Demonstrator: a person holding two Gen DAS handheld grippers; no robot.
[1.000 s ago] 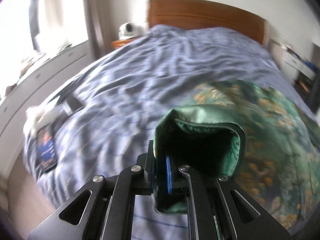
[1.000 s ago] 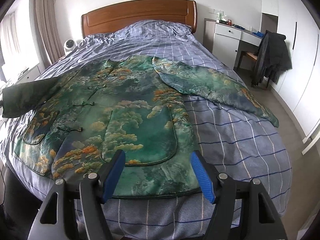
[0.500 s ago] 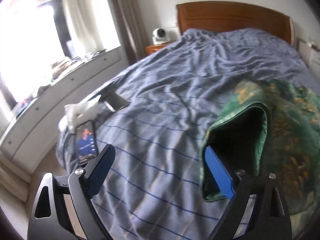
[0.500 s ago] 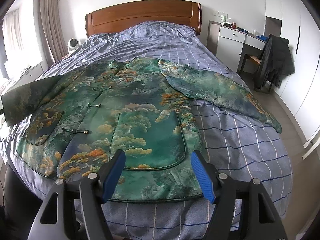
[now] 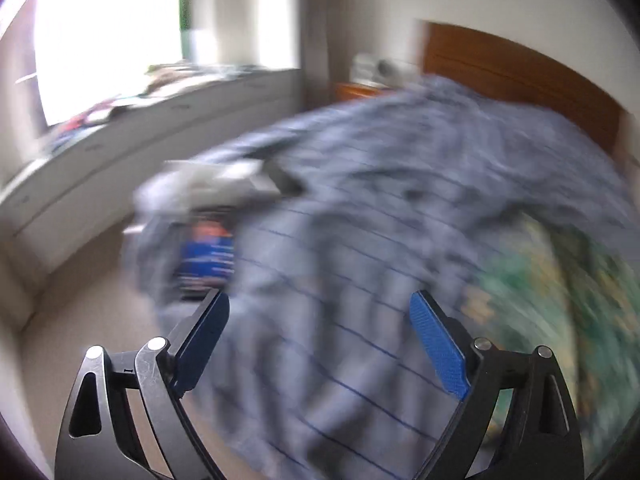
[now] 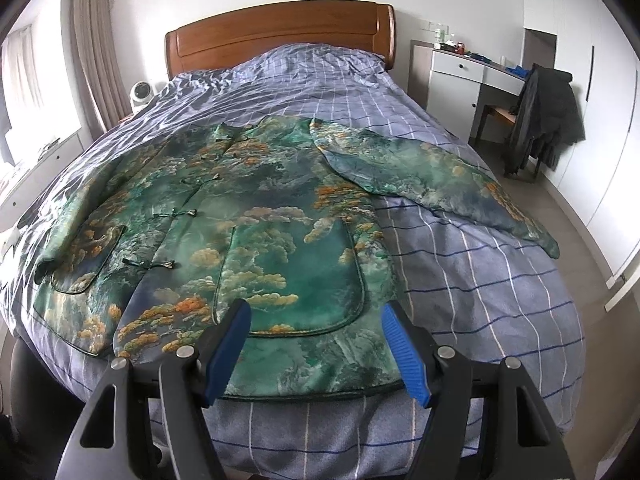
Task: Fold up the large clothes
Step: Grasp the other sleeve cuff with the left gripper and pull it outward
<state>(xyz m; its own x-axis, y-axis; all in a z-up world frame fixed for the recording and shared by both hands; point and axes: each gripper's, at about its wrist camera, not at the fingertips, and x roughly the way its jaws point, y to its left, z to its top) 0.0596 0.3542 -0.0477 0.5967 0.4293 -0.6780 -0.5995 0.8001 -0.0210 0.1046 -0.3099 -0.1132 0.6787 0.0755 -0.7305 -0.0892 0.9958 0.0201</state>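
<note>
A green silk jacket with orange tree print and knot buttons lies face up on the blue checked bed. Its right sleeve stretches out toward the bed's right edge. Its left sleeve lies folded in along the jacket's left side. My right gripper is open, hovering over the jacket's hem with nothing between its blue pads. In the blurred left wrist view my left gripper is open and empty over the bed cover, with the jacket off to its right.
A phone and a white cloth lie near the bed's left edge. A long white cabinet runs under the window. A white desk and a chair with a dark coat stand right of the bed. A wooden headboard is behind.
My left gripper let go of the green sleeve, opened wide and swung left away from the jacket. The sleeve now lies folded along the jacket's left side. The right gripper stayed put.
</note>
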